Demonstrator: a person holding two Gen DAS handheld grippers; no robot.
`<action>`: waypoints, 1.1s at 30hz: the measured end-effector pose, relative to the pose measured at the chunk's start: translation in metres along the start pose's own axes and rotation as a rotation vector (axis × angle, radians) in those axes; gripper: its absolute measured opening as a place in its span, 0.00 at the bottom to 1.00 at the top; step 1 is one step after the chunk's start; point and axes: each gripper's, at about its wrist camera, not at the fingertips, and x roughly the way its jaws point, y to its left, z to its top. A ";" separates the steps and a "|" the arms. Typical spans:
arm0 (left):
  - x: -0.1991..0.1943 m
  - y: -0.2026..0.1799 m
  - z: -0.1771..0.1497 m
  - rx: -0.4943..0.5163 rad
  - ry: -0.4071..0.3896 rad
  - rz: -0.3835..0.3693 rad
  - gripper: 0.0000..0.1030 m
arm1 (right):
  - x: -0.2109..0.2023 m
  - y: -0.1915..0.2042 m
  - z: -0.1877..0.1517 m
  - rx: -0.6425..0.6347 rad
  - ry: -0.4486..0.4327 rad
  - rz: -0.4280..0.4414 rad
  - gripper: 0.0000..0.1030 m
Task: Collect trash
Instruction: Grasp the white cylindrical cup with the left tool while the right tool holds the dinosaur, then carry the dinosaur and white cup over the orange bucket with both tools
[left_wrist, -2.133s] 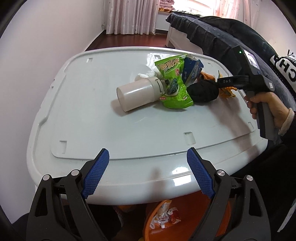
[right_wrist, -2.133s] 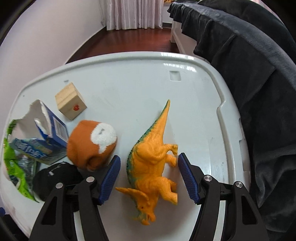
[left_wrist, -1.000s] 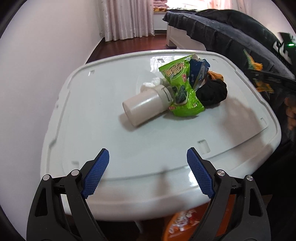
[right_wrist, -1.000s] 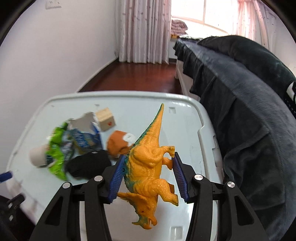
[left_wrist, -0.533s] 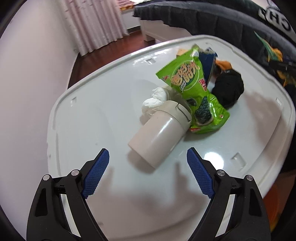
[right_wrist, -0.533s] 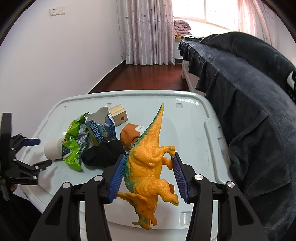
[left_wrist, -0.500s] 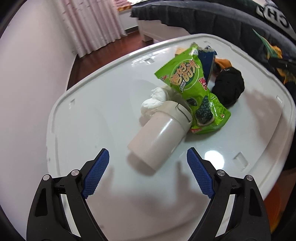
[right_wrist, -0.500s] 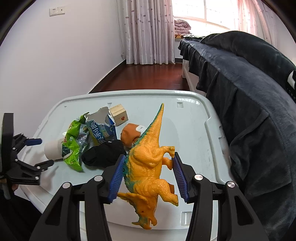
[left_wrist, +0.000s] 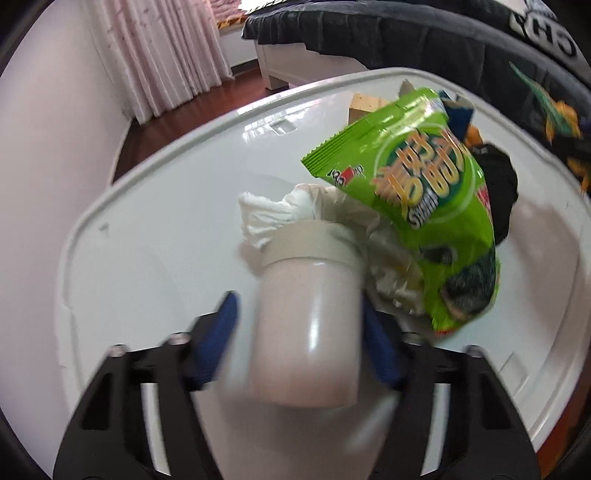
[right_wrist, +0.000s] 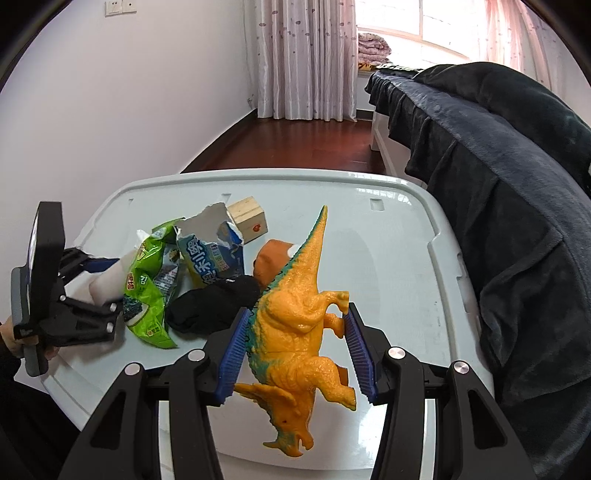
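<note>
The green snack bag (left_wrist: 417, 206) carries large orange Chinese characters, too distorted to read. A blue-and-white torn carton (right_wrist: 210, 258) shows white Chinese characters, partly legible as "禾川". White letters "CH" stand on the dark fabric (left_wrist: 546, 40).

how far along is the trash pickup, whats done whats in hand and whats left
Done: nothing visibly binned; no bin shows. In hand: the left hand-held gripper straddles the lying white cup, apparently closing; the right hand-held gripper clamps the orange dinosaur toy. Left on the table: green snack bag, torn blue packet, crumpled tissue.
</note>
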 end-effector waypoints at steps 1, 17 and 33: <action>0.001 0.001 0.001 -0.015 0.000 -0.006 0.45 | 0.000 0.001 0.000 -0.003 0.001 0.001 0.49; -0.049 -0.042 -0.025 -0.228 -0.029 0.152 0.45 | -0.006 0.000 -0.001 0.001 -0.021 0.044 0.49; -0.161 -0.093 -0.077 -0.444 -0.051 0.197 0.45 | -0.062 0.011 -0.049 -0.002 -0.059 0.123 0.49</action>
